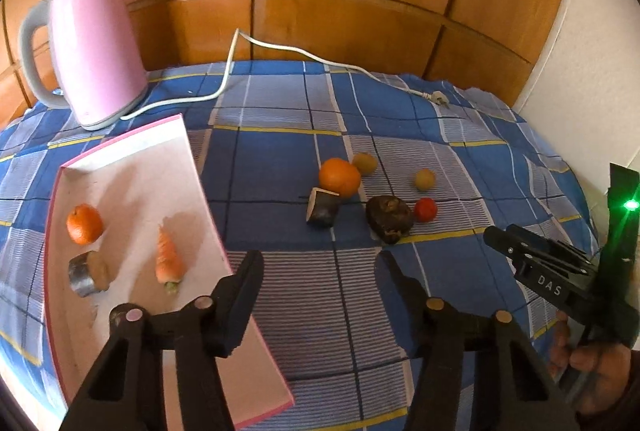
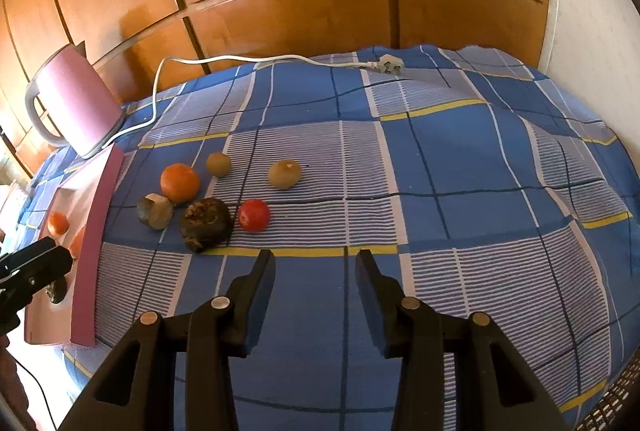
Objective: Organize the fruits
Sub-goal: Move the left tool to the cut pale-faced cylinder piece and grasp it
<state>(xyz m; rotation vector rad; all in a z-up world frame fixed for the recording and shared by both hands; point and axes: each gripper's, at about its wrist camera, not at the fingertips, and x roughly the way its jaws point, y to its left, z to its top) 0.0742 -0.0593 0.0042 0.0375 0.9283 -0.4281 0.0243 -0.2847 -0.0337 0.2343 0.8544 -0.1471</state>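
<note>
A pink tray [image 1: 140, 191] lies on the left of the blue checked cloth. It holds an orange [image 1: 84, 224], a carrot [image 1: 168, 259] and a cut dark chunk [image 1: 88, 273]. On the cloth sit a second orange [image 1: 340, 177], two yellow-brown round fruits [image 1: 365, 163] [image 1: 425, 179], a red tomato [image 1: 425, 209], a dark lumpy piece [image 1: 390, 219] and a cut dark piece [image 1: 323, 210]. My left gripper [image 1: 320, 263] hovers open and empty by the tray's right rim. My right gripper [image 2: 315, 259] stands open and empty just short of the tomato [image 2: 254, 215].
A pink kettle [image 1: 92, 47] stands at the back left, its white cord and plug [image 1: 438, 97] trailing across the back of the cloth. A wooden panelled wall rises behind. A white wall borders the right side. A hand holds the right gripper [image 1: 490, 233].
</note>
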